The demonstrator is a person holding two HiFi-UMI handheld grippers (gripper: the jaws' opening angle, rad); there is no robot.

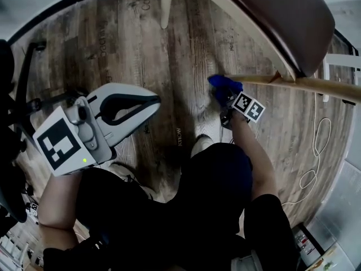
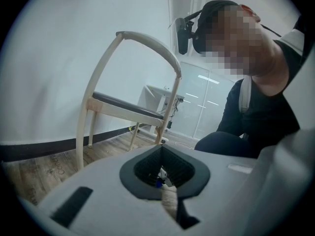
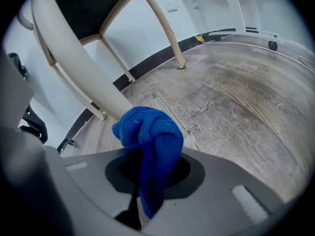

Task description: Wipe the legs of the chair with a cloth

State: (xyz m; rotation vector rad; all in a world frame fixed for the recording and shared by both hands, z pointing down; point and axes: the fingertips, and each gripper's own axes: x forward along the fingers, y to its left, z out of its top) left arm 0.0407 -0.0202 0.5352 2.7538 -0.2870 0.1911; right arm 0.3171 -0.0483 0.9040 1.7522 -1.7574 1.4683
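The chair (image 1: 282, 16) has a dark seat and cream wooden legs and stands at the top right on the wood floor. My right gripper (image 1: 228, 96) is shut on a bunched blue cloth (image 1: 224, 86), and the cloth presses against one cream leg (image 1: 304, 84). In the right gripper view the cloth (image 3: 150, 134) touches the thick leg (image 3: 78, 65) just ahead of the gripper (image 3: 147, 156). My left gripper (image 1: 153, 101) is held off to the left, away from the chair, shut and holding nothing. Its own view shows the gripper (image 2: 162, 154) and the whole chair (image 2: 130, 109) beyond it.
A white cable (image 1: 315, 151) loops on the floor at the right. A black stand (image 1: 22, 92) sits at the left edge. Another chair leg (image 1: 166, 4) comes down at the top middle. The person's dark-trousered legs (image 1: 214, 179) fill the lower middle.
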